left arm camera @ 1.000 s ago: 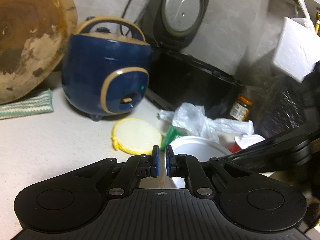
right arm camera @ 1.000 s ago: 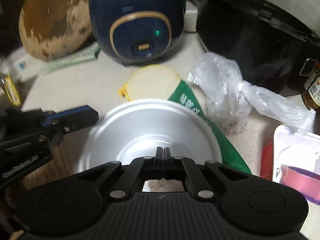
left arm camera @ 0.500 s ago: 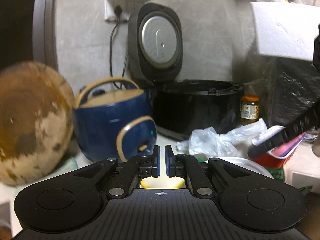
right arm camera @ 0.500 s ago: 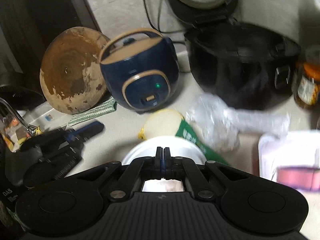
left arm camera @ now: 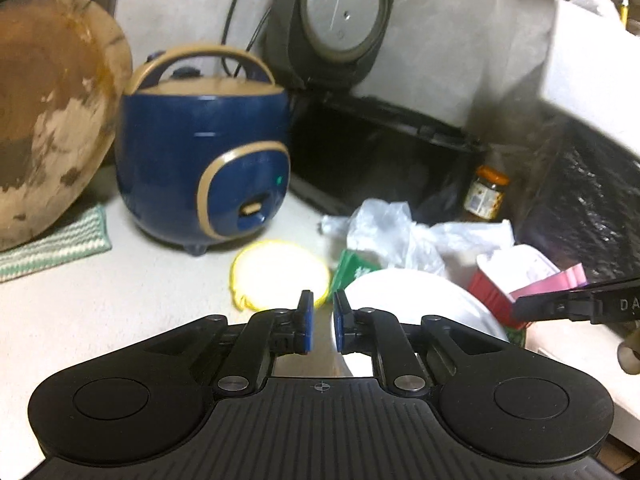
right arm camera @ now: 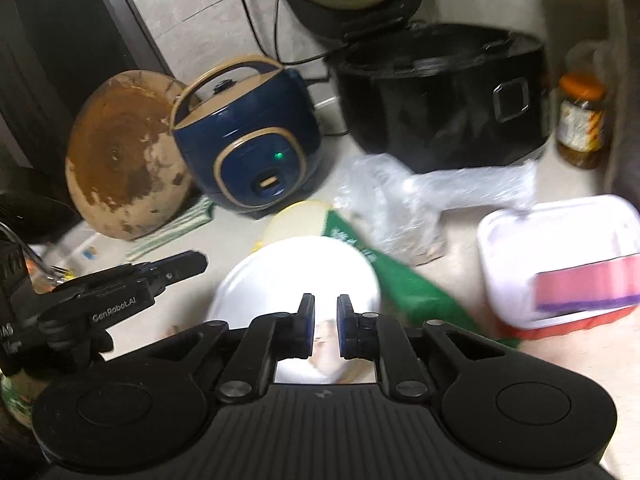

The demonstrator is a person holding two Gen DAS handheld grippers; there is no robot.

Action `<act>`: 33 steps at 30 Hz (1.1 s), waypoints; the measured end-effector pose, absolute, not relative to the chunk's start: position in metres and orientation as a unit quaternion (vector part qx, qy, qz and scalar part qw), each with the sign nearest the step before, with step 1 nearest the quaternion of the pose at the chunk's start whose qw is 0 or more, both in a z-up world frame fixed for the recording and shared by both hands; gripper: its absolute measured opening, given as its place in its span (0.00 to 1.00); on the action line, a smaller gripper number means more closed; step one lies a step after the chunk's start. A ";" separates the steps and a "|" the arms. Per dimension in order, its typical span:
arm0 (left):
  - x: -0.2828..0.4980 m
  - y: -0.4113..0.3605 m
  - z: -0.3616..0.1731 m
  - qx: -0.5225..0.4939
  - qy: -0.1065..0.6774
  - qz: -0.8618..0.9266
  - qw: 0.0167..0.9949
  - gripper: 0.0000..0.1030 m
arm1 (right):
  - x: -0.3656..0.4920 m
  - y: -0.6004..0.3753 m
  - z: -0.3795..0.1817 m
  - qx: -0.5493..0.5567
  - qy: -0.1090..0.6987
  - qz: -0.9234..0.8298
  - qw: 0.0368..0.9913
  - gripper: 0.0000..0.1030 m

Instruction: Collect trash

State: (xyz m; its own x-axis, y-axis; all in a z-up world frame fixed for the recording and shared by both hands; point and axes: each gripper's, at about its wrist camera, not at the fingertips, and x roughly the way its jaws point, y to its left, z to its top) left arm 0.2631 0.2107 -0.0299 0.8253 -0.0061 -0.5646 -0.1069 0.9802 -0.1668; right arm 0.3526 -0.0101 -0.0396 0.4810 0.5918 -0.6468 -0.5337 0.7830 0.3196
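White bowl [left arm camera: 416,300] sits just past the left gripper [left arm camera: 321,328], jaws narrow and empty, bag [left arm camera: 400,236] beyond it, so reach over the rim for the trash; from the right gripper [right arm camera: 322,330], jaws shut a second ago now stand narrowly parted above the bowl [right arm camera: 300,276].

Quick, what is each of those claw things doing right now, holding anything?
Left gripper: slightly open, holding nothing.
Right gripper: slightly open, holding nothing, above the white bowl.
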 end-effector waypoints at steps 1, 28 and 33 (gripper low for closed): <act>0.264 0.212 -0.031 -0.101 0.301 0.025 0.948 0.13 | 0.350 -0.010 -0.040 0.029 0.386 0.319 0.865 0.11; 0.252 0.184 -0.041 -0.056 0.245 0.010 0.968 0.15 | 0.339 0.081 -0.069 -0.229 0.384 0.379 0.811 0.43; 0.256 0.206 -0.046 -0.092 0.250 0.002 0.964 0.15 | 0.348 0.089 -0.073 -0.201 0.405 0.388 0.804 0.44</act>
State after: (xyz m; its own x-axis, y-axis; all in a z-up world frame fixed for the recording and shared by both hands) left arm 0.2561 0.2055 -0.0456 0.8752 -0.0427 -0.4818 -0.0491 0.9831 -0.1762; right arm 0.3476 0.0890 -0.0731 0.3720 0.4606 -0.8059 -0.7857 0.6185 -0.0091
